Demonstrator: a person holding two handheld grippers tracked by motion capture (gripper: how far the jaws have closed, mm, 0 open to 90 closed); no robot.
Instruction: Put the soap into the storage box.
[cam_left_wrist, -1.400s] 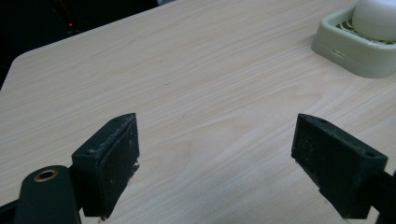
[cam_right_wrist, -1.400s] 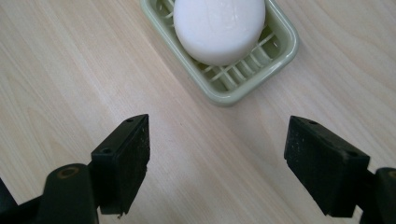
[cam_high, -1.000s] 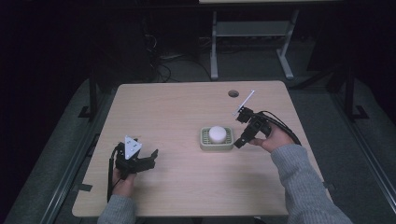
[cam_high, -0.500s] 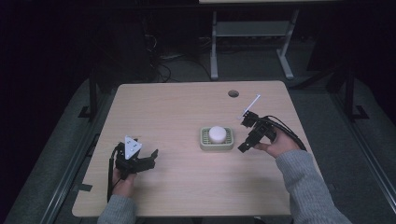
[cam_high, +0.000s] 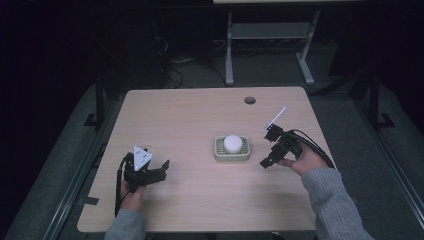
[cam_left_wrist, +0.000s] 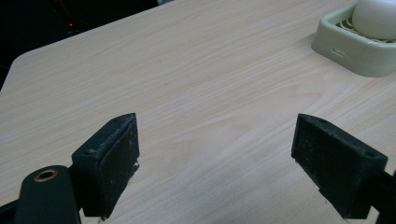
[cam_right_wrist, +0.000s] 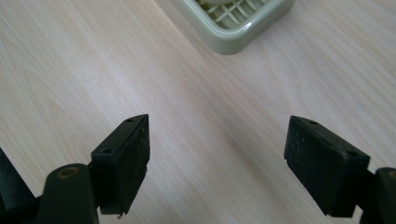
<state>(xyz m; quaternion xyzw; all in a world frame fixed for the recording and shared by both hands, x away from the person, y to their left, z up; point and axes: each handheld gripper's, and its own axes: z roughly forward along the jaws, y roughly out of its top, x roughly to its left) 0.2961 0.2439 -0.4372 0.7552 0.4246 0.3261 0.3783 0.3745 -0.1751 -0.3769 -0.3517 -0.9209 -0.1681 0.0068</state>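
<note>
Meanwhile, right gripper (cam_high: 270, 149) near the table's (cam_high: 190, 115) right edge, jaws spread wide beside the green tray (cam_high: 232, 153), left gripper (cam_high: 159, 170) gaping empty near the front-left corner.

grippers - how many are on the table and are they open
2, both open: the left gripper at the table's near left, the right gripper just right of the soap dish.

Dark room; pale wood table (cam_high: 190, 115), grey floor (cam_high: 350, 115), white-legged desk (cam_high: 270, 35) behind.
</note>
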